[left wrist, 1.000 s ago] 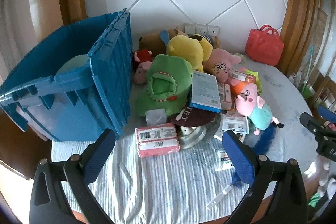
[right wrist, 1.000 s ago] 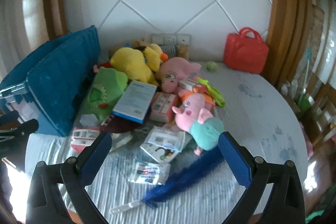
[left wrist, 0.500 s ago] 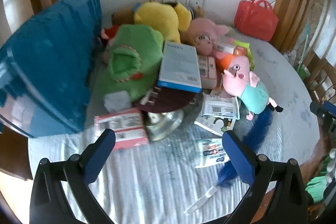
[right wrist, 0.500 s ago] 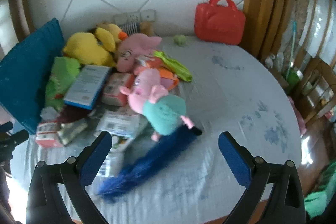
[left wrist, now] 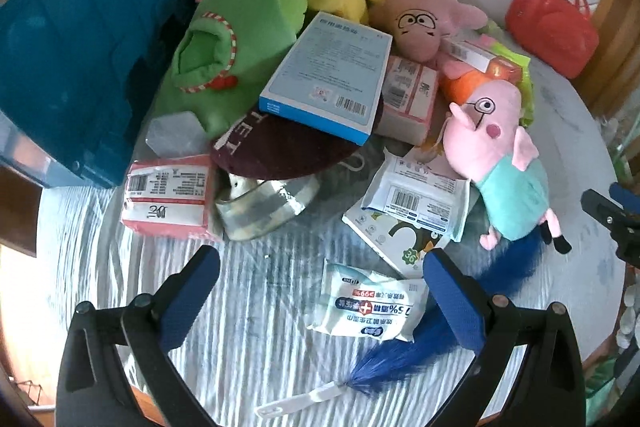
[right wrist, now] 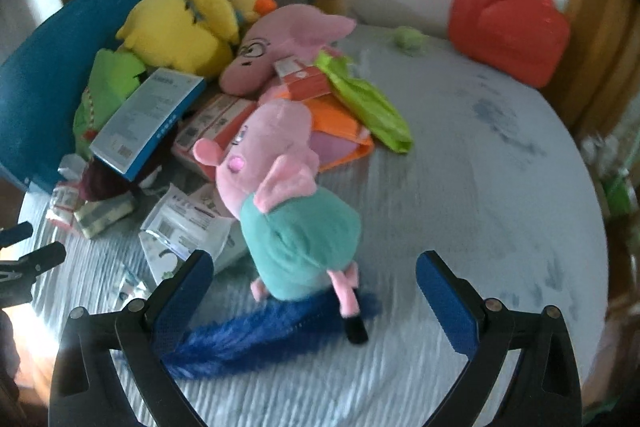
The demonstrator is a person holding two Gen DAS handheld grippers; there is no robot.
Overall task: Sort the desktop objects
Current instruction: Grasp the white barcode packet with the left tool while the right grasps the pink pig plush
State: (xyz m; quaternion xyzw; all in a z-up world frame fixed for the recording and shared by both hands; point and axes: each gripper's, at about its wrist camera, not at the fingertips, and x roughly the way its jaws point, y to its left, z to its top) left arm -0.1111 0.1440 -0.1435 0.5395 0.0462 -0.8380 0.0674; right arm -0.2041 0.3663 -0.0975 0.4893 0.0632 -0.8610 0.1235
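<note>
A heap of objects lies on the round table with a striped cloth [left wrist: 248, 307]. My left gripper [left wrist: 320, 291] is open and empty above the cloth, close to a white wipes pack [left wrist: 368, 303] and a blue feather duster [left wrist: 404, 355]. My right gripper [right wrist: 312, 291] is open and empty, just in front of a pink pig plush in a teal shirt [right wrist: 288, 211], which also shows in the left wrist view [left wrist: 496, 163]. The duster [right wrist: 256, 335] lies under the pig's feet. The heap also holds a blue box [left wrist: 332, 75], a green plush [left wrist: 232, 43] and a pink tissue pack [left wrist: 168, 195].
A blue crate [left wrist: 80, 39] stands at the left of the heap. A red toy bag [right wrist: 508, 27] stands at the far right by the wall. A yellow plush [right wrist: 180, 31] and a pink plush head [right wrist: 280, 43] lie at the back. Bare cloth [right wrist: 480, 167] lies right of the pig.
Both grippers have moved forward and down toward the heap. The right one has swung right and closed in on the pig plush. Both stay open.
</note>
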